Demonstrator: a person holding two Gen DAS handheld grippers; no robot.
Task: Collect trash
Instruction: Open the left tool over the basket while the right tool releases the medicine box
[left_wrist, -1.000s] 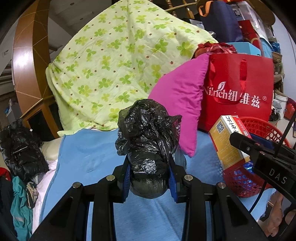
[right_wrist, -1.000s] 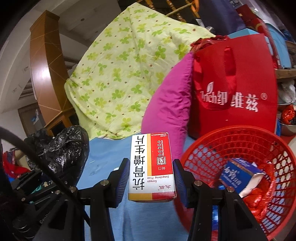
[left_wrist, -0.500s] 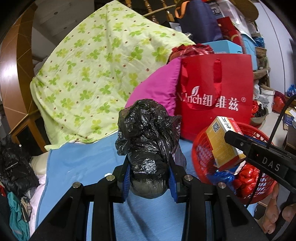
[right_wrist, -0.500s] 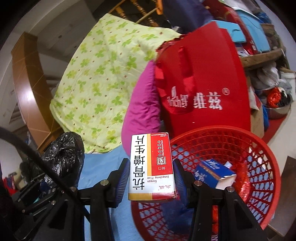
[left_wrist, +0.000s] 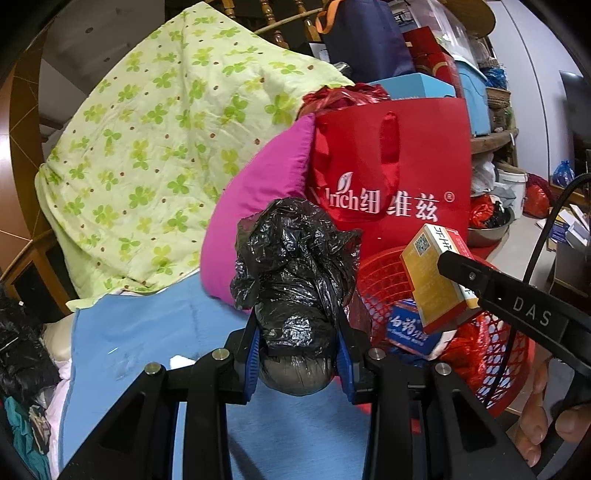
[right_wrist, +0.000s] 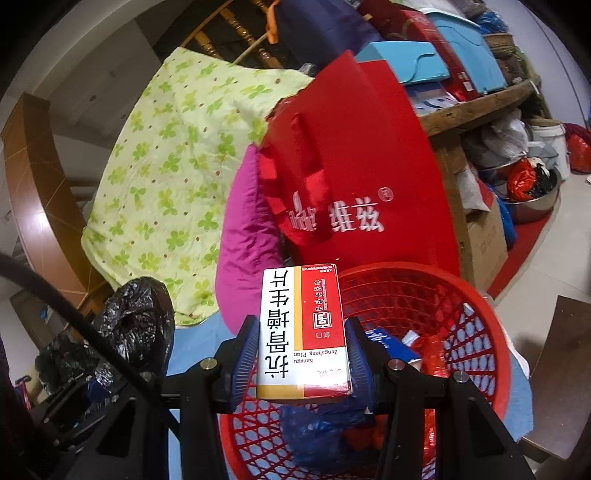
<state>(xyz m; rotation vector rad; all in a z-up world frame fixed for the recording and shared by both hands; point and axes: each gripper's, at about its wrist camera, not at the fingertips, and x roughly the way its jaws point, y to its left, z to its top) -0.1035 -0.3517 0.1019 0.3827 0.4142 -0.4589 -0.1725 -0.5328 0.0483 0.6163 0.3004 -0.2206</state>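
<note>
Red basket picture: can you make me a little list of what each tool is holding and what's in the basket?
left tool: shut on black plastic bag
right tool: shut on medicine box, above the basket
red basket: holds blue box, red wrapper, blue bag
behind: red tote bag, pink pillow

A green clover-print quilt (left_wrist: 162, 147) is heaped at the back; a magenta pillow (left_wrist: 258, 206) leans on it, touching a red gift bag (left_wrist: 391, 177) (white lettering); blue sheet (left_wrist: 147, 332) below; a steel basin (right_wrist: 535, 199) sits on the floor.
</note>
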